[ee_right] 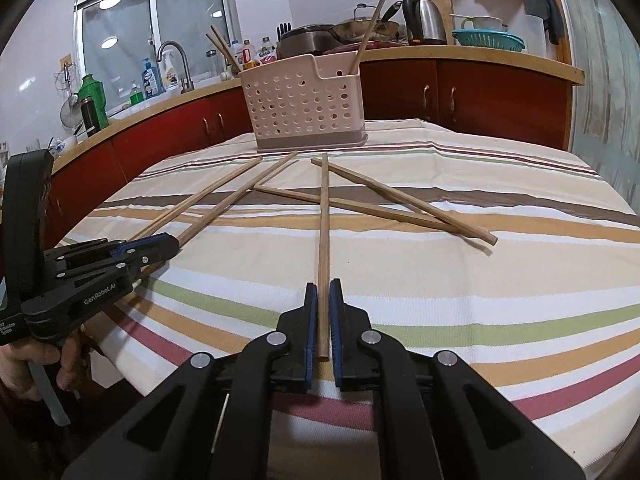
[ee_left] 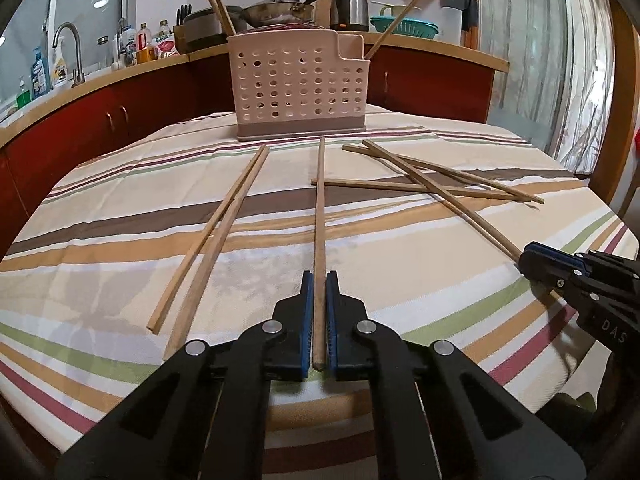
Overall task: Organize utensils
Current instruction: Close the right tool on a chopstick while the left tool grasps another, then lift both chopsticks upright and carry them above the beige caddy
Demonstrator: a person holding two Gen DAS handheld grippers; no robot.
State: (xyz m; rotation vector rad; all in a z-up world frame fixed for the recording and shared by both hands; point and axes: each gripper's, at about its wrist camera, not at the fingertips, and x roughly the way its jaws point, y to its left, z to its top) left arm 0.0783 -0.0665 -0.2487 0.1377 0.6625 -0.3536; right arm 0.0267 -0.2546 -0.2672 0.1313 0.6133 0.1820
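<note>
Right now each claw is clamped on its own wooden chopstick, both lying along the striped cloth [ee_left: 400, 280] on the bench. The left claw [ee_left: 319, 280] pinches the near end of one chopstick [ee_left: 320, 208], which runs straight toward the perforated pink utensil holder [ee_left: 298, 88]. The right claw [ee_right: 323, 288] grips another chopstick [ee_right: 324, 216] the same way; its far part crosses over two loose chopsticks [ee_right: 400, 208] that lie slantwise to the right.

Beside the left claw's stick lies a pair of chopsticks [ee_left: 216, 232], close together and roughly parallel. The holder stands upright at the far end of the cloth, with two sticks [ee_left: 216, 0] leaning out at its left rear and one [ee_left: 394, 26] in the lower right compartment.

Only the right wrist view shows a hand [ee_right: 28, 364] on the left tool's handle, plus a window and a green flask [ee_right: 94, 98]. Both views show the kettle [ee_left: 352, 6], the wok, the tap and red cabinets behind.
</note>
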